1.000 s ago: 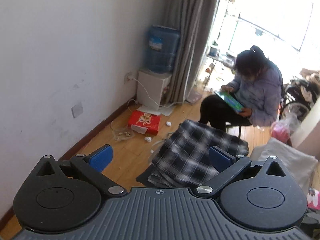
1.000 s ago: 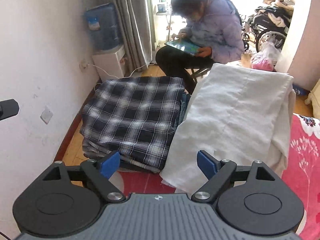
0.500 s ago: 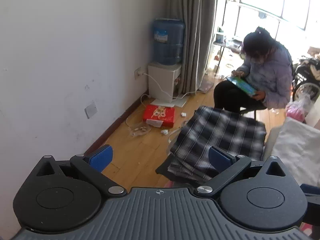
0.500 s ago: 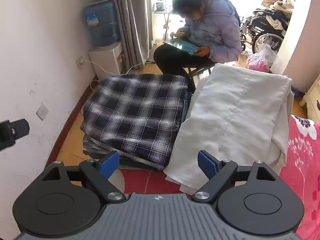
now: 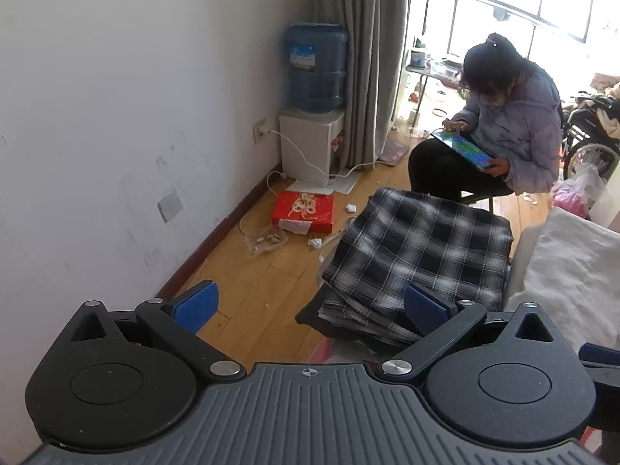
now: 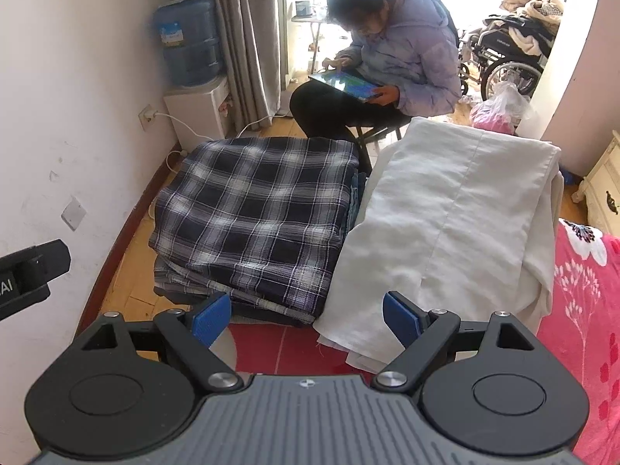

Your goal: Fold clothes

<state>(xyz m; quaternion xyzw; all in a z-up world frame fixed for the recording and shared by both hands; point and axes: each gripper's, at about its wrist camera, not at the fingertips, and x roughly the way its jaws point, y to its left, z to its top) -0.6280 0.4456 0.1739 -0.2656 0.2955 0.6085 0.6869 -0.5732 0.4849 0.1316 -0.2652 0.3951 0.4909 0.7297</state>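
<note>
Holding both tools above the near edge of the bed, you have nothing gripped yet: your left gripper (image 5: 310, 304) has its blue pads spread wide with only floor and cloth far beyond them, and your right gripper (image 6: 306, 319) is likewise spread and empty. Ahead of you the plaid garment (image 6: 255, 221) lies squared on top of a small stack, and just beside it on the right, edges touching, sits the white cloth (image 6: 449, 224), draped in loose layers with its near hem hanging toward the red bedding (image 6: 279, 345). Both pieces look already folded, though the white one is looser and its lower layers stick out unevenly, so judge that one as the likelier piece to tidy. Expect thin woven fabric: light, limp, no stiffness to help you, and inclined to slide layer over layer if you drag it. Take the white cloth at its near corners, one gripper to each, pinching through all the layers at the hem rather than the top sheet alone, or the underside will stay behind. The plaid, if you lift it, wants a hold at the folded edge so that the stack beneath it is not pulled askew. A person with a tablet (image 6: 345, 83) sits beyond the clothes, well apart from your reach.
</note>
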